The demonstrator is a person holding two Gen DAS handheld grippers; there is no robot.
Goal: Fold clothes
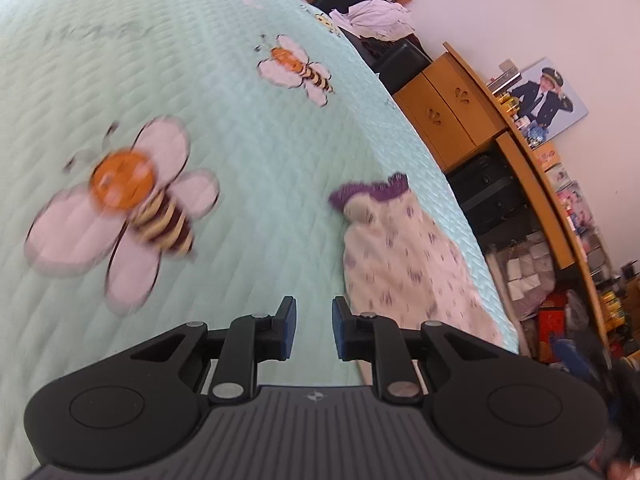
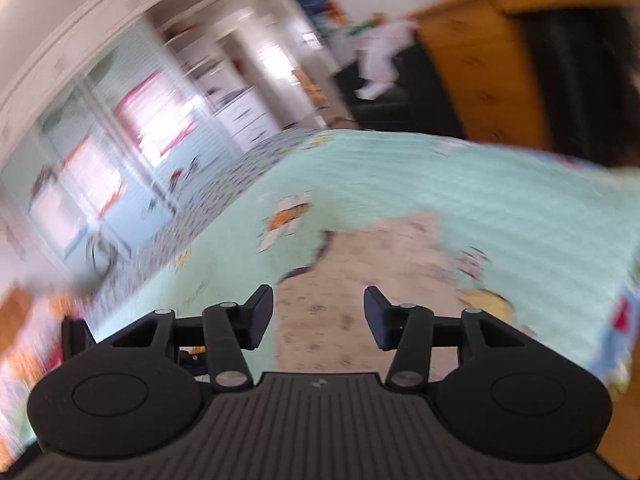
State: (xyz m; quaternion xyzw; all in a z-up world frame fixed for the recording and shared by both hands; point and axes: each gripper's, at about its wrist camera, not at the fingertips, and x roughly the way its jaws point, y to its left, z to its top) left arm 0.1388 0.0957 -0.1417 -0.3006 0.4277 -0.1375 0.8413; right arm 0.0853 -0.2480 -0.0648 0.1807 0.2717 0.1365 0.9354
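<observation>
Your left gripper (image 1: 314, 328) shows at the bottom centre of its view, jaws parted by a narrow gap with nothing between them. The garment (image 1: 404, 256), pale with purple marks and a purple trim, lies just right of and beyond the right fingertip, on the mint quilt (image 1: 224, 92). Your right gripper (image 2: 318, 316) holds its jaws wide and empty; through the blur, the garment (image 2: 372, 252) lies between and beyond the fingers, lower centre of frame.

My bed's mint bee quilt (image 1: 200, 60) fills the left; wooden cabinets (image 1: 448, 112) and cluttered shelves (image 1: 560, 208) line the white wall (image 1: 520, 8) at right.
</observation>
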